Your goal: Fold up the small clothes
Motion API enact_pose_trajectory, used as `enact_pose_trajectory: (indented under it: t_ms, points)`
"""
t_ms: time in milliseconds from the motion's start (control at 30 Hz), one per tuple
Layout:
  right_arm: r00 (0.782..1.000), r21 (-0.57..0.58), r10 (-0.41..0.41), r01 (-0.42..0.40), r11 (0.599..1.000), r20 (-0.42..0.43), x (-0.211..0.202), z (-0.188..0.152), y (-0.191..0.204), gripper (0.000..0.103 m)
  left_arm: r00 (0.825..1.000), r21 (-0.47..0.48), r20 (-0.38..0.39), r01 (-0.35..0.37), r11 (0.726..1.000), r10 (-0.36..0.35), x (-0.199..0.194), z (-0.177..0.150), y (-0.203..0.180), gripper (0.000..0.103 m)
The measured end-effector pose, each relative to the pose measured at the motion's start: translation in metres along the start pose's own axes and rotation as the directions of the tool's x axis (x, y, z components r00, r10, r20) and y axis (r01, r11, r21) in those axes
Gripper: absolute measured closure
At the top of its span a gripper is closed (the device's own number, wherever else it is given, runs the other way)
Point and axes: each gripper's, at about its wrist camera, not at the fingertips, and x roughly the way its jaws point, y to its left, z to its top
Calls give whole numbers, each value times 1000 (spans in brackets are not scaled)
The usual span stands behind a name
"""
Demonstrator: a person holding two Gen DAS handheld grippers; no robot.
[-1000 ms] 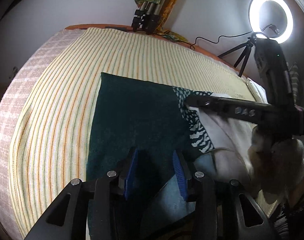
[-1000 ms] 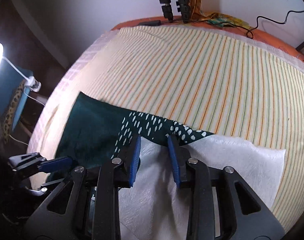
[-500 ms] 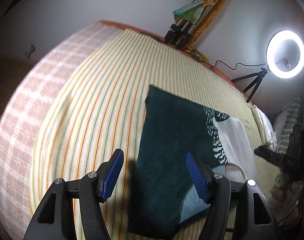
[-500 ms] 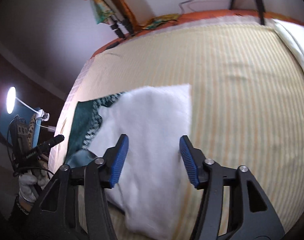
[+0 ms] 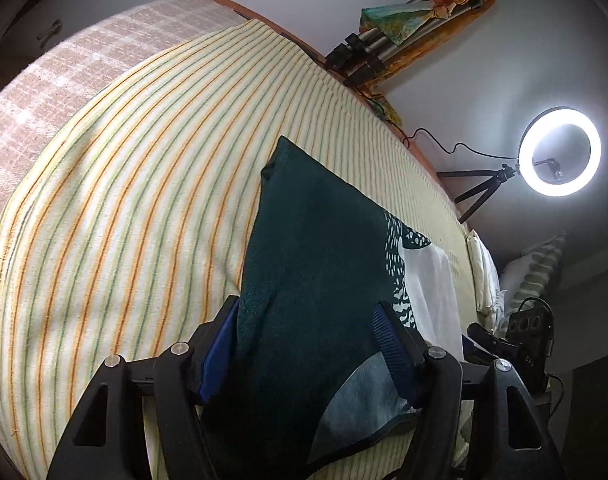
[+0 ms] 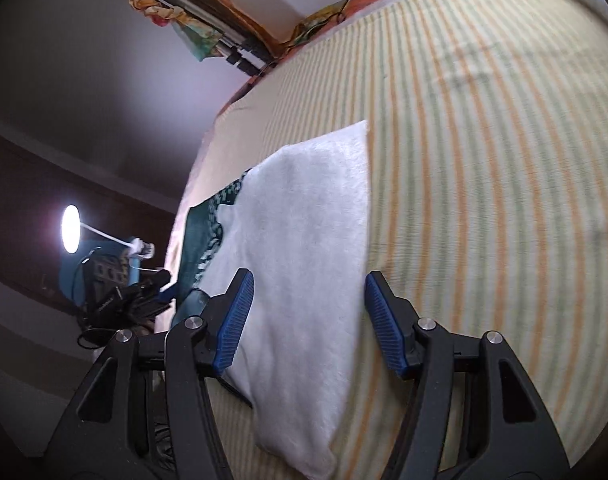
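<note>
A small garment lies flat on the striped bedspread [image 5: 124,184]. Its dark green half [image 5: 312,264] fills the left wrist view, with a spotted green-and-white band [image 5: 396,248] and a white half [image 5: 436,280] beyond. My left gripper [image 5: 304,348] is open, its blue pads on either side of the green end, low over it. In the right wrist view the white half [image 6: 304,240] lies in front, the green part [image 6: 200,236] at its far left. My right gripper [image 6: 310,320] is open over the white end's near edge. Each gripper shows faintly in the other's view.
The bed's striped cover [image 6: 484,160] spreads wide to the right of the garment. A ring light on a tripod [image 5: 560,156] stands past the bed's far edge. Folded tripods [image 5: 368,56] lean on the wall. A pillow [image 5: 532,276] lies at the right.
Both grippers have opened wide and swung apart to opposite ends of the garment: the left now over the green end, the right over the white end. The garment lies still.
</note>
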Motion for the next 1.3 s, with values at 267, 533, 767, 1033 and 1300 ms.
enact_pose_trajectory:
  t_ms: [267, 533, 767, 1033, 1300]
  points:
    - [1000, -55, -30, 30, 998, 3, 34, 9, 28, 62, 1000, 52, 11, -28, 998, 27, 21, 4, -23, 38]
    - [988, -121, -155, 153, 981, -5, 40, 10, 43, 94, 997, 80, 4, -71, 994, 71, 31, 4, -30, 100]
    - [981, -208, -189, 194, 959, 44, 19, 6, 68, 96, 995, 152, 68, -80, 985, 70, 13, 7, -51, 101]
    - [978, -250, -192, 208, 946, 87, 3, 5, 83, 97, 993, 177, 108, -67, 982, 48, -3, 9, -63, 101]
    - [969, -284, -214, 241, 928, 125, -17, 5, 92, 97, 993, 208, 118, -33, 977, 8, -9, 4, -85, 101]
